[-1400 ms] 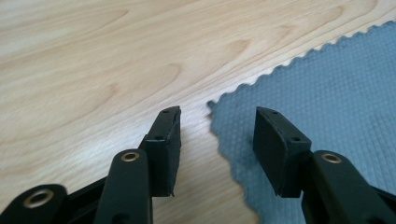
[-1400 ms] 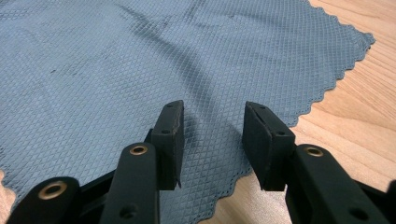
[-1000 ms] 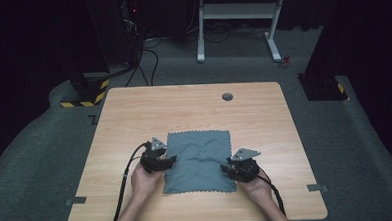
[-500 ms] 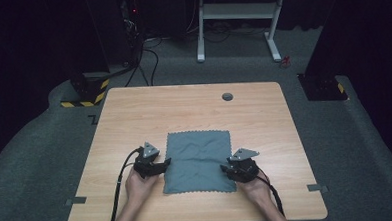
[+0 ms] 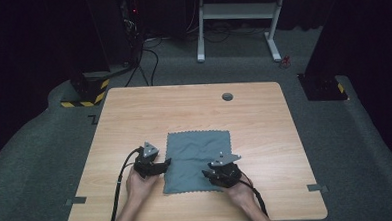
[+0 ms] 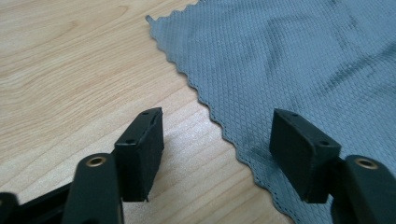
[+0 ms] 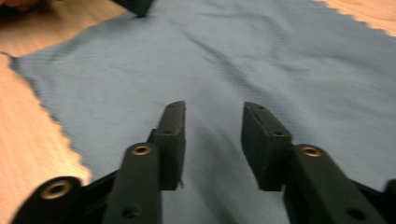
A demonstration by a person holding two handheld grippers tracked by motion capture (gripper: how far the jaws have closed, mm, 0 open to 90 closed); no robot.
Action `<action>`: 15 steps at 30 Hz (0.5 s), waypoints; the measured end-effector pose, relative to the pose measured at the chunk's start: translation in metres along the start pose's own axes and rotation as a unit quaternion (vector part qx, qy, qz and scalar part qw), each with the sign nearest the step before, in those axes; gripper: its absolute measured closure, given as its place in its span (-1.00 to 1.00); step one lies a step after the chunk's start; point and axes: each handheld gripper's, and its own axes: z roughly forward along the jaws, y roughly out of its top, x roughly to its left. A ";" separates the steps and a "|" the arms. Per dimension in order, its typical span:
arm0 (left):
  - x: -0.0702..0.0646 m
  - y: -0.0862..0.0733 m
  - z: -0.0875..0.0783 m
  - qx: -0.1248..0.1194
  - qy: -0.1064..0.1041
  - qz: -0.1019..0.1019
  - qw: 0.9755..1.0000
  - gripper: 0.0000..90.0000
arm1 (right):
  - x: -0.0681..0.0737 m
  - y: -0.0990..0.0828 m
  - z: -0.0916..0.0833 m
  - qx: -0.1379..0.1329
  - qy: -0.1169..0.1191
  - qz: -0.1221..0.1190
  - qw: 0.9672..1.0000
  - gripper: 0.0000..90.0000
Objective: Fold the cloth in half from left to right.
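Note:
A grey-blue cloth [image 5: 197, 158] with a zigzag edge lies flat on the wooden table [image 5: 194, 110], near its front. My left gripper [image 5: 165, 164] sits at the cloth's left edge. In the left gripper view it is open [image 6: 217, 140], its jaws straddling the cloth's scalloped edge [image 6: 219, 121], one over bare wood and one over fabric. My right gripper [image 5: 210, 174] rests over the cloth's front right part. In the right gripper view it is open [image 7: 212, 140], with cloth [image 7: 224, 70] under and between its jaws and nothing held.
A small dark round grommet [image 5: 227, 96] sits near the table's far edge. Beyond the table are a white desk frame [image 5: 240, 18], black stands and cables on grey carpet. Tape strips [image 5: 315, 188] mark the table's front corners.
My left gripper has slid slightly left and forward along the cloth's left edge. My right gripper has barely moved. The cloth lies as before.

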 end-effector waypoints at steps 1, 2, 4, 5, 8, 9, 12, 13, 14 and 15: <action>0.000 0.000 0.000 0.000 0.000 0.000 1.000 -0.15 | 0.004 0.002 0.003 0.003 0.006 -0.006 1.000 0.45; 0.002 0.000 0.000 -0.002 -0.003 -0.004 1.000 -0.13 | 0.008 0.004 0.006 0.006 0.009 -0.015 1.000 0.47; 0.004 0.002 0.001 0.000 -0.002 -0.014 1.000 -0.10 | 0.016 0.007 0.012 0.006 0.020 -0.027 0.999 0.51; 0.005 0.003 0.001 0.004 0.001 -0.014 1.000 -0.09 | 0.020 0.009 0.014 0.005 0.024 -0.032 0.999 0.53; 0.005 0.008 0.004 0.009 0.007 -0.013 1.000 -0.08 | 0.033 0.015 0.020 0.004 0.033 -0.051 0.998 0.56; 0.006 0.011 0.005 0.008 0.010 -0.008 1.000 -0.07 | 0.037 0.017 0.022 0.004 0.040 -0.052 0.998 0.56; 0.009 0.024 0.011 0.012 0.016 -0.005 1.000 -0.06 | 0.048 0.022 0.027 -0.002 0.052 -0.065 0.997 0.57; 0.010 0.027 0.014 0.014 0.016 -0.009 1.000 -0.06 | 0.052 0.024 0.029 -0.006 0.057 -0.068 0.996 0.57; 0.010 0.027 0.014 0.014 0.016 -0.009 1.000 -0.06 | 0.055 0.025 0.031 -0.006 0.062 -0.068 0.996 0.57; 0.011 0.030 0.016 0.018 0.015 -0.009 1.000 -0.06 | 0.055 0.025 0.031 -0.006 0.062 -0.068 0.996 0.57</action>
